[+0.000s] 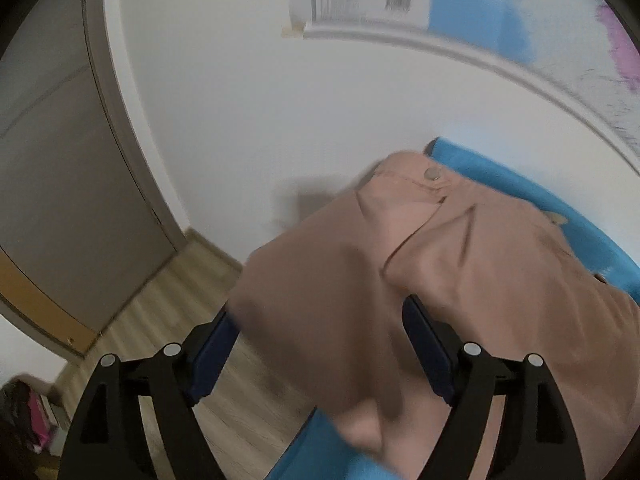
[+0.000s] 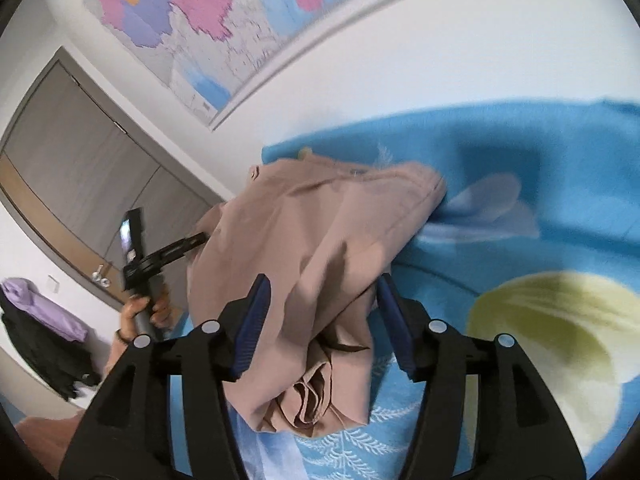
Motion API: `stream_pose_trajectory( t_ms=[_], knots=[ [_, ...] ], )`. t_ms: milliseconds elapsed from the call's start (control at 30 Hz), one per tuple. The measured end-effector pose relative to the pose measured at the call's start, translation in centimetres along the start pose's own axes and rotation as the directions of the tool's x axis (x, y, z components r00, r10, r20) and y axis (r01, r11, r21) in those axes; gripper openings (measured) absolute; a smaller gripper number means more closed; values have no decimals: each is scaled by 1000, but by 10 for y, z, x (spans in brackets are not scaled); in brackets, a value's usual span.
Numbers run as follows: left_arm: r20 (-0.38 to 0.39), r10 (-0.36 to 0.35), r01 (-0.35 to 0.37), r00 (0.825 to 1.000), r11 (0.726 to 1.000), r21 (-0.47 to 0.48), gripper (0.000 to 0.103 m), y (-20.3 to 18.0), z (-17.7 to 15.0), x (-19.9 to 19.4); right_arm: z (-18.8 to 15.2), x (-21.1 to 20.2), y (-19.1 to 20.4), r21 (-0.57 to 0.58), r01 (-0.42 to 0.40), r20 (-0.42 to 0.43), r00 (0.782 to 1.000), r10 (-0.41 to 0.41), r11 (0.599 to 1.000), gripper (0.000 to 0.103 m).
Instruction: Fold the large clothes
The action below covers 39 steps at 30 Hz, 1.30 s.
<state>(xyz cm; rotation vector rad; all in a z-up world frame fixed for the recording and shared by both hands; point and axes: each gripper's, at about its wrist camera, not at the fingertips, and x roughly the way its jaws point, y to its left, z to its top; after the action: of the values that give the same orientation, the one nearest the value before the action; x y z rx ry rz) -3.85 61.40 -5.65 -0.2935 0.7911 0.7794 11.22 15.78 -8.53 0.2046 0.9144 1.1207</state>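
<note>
Across the lower right of both views: blue blanket with a pale fern and flower print, spread on what looks like a bed, though the surface under it is hidden. White wall behind, with a map at upper left in the right wrist view and grey doors at left.

Heaped on the blanket, centre frame: tan trousers, bunched and creased, waistband and button toward the far edge, loose folds trailing down toward the cameras. Not flat, not squared up.

Lower centre, right wrist view: right gripper, jaws apart, blue pads on either side of a hanging fold and not visibly pinching it; cloth between them, apparently loose. Lower centre, left wrist view: left gripper, jaws wide apart, cloth draped over the right finger and lying between the pads, not clamped. Same tool also visible at left of the right wrist view, handle in a hand, tip hidden behind the heap.

Judged progress: early or mid-fold. Trousers gathered roughly into a pile, no clean fold showing. Left to do: spread or align the legs, fold over, smooth into a neat stack.
</note>
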Motion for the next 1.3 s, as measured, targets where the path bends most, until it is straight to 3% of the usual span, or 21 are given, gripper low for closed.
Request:
stream_pose_trajectory(
  t_ms=[100,200,300,433,533,667,833,967,1133,1200,1300],
  knots=[
    [44,-40,39,998,999,24,80,-6,-3,-26,1,7,3,-21,19,-18,1000,-19,1000,52],
    [35,-144,141,989,987,75,80,-27,-8,-39,6,23,6,-18,39,-50,998,-40,999,47],
    [13,-187,184,982,976,117,81,-48,-14,-41,8,32,4,7,20,-69,997,-19,1000,46],
    [-66,-274,281,959,951,132,81,-72,-29,-34,7,26,3,23,12,-69,998,-10,1000,62],
    [-69,-286,294,956,945,144,81,-83,-37,-38,10,12,-11,87,7,-33,999,-4,996,65],
    [-46,-303,307,952,938,164,81,-93,-49,-53,10,-3,-13,82,25,1,1000,-25,996,65],
    [-10,-302,298,953,934,196,85,-109,-66,-74,4,-19,19,-55,59,67,996,-55,997,65],
    [12,-305,295,952,930,219,85,-122,-73,-82,-3,-19,51,-198,98,95,992,-80,975,65],
    [3,-325,316,946,922,224,85,-133,-76,-85,-6,10,58,-271,112,24,994,-110,956,62],
    [-5,-320,313,947,922,228,85,-137,-78,-83,-4,26,46,-242,132,-18,990,-141,961,60],
    [-24,-315,312,949,920,237,85,-140,-80,-78,-3,42,22,-161,153,-74,983,-166,975,47]
  ],
)
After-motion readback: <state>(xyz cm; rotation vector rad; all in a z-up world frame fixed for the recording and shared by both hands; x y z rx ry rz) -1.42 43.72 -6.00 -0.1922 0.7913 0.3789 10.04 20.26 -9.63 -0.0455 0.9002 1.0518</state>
